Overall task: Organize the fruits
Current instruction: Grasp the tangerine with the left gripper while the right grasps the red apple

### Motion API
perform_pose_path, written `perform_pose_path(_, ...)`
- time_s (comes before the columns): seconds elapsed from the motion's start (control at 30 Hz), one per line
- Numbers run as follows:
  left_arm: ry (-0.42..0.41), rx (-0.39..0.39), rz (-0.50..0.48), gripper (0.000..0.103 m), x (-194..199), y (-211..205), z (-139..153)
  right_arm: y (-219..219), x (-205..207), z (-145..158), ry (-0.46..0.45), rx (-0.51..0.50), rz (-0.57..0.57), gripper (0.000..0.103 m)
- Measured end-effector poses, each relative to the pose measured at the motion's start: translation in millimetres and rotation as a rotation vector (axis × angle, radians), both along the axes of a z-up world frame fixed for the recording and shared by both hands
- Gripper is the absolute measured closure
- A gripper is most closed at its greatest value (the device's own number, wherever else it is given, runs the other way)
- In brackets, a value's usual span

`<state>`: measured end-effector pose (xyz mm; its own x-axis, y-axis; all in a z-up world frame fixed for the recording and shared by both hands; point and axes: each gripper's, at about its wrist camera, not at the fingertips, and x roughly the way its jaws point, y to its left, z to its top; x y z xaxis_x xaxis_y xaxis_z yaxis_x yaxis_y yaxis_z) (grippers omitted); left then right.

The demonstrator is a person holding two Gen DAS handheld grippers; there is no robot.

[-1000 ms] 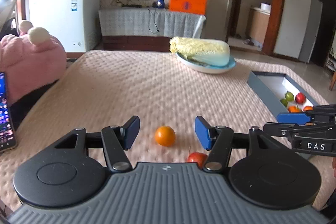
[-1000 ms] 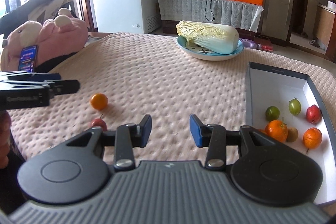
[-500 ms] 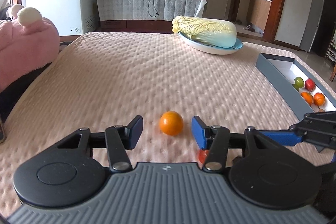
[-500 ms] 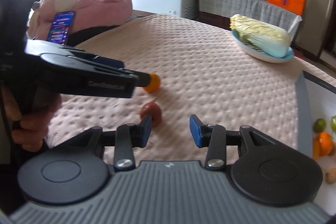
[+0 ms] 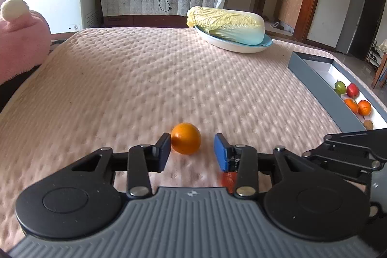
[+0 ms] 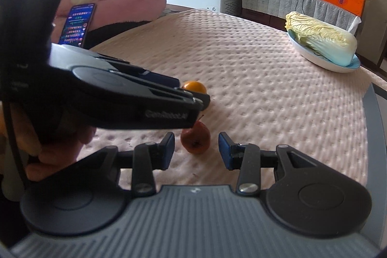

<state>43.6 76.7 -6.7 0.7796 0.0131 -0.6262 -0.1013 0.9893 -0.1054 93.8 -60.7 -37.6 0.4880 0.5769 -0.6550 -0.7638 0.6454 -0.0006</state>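
Orange fruit (image 5: 186,142) lies on the pink quilted cover (image 5: 169,79), between the pads of the left gripper (image 5: 192,151), whose jaws are closing; the left pad touches it, the right pad stands apart. Red fruit (image 6: 195,138) (stem up) sits between the parted pads of the right gripper (image 6: 196,154), untouched. Further fruits lie in the grey box (image 5: 314,86).

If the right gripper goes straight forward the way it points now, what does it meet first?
Most likely the small red fruit. It lies on the pink cover just ahead of the right gripper, between the lines of its two open fingers, nearer the left one. Depth is uncertain in this fisheye view.
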Motion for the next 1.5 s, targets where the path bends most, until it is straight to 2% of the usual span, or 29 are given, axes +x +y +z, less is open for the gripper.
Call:
perform_pose_path(0.2,0.007,-0.026,0.017,0.061,6,3,-5,9,2,-5,0.0,-0.035,0.0,0.062)
perform_pose_path(0.6,0.023,-0.007,0.038,0.061,14,4,-13,8,2,-8,-0.015,-0.047,-0.006,0.061)
perform_pose_path(0.77,0.024,-0.002,0.038,0.059,15,3,-13,10,4,-8,-0.014,-0.047,-0.01,0.062)
perform_pose_path(0.87,0.023,-0.002,0.033,0.051,16,3,-14,9,4,-8,-0.012,-0.048,-0.003,0.062)
perform_pose_path(0.97,0.023,0.008,0.033,0.052,18,0,-14,8,3,-8,-0.005,-0.04,0.012,0.071)
perform_pose_path(1.13,0.022,0.008,0.035,0.067,17,1,-13,4,2,-4,0.002,-0.034,0.016,0.071)
perform_pose_path(1.37,0.012,0.003,0.023,0.067,16,-4,-7,-18,5,8,0.005,-0.019,-0.034,0.071)
perform_pose_path(1.5,0.005,0.01,0.022,0.067,14,-11,-1,-37,6,18,0.01,0.024,-0.079,0.071)
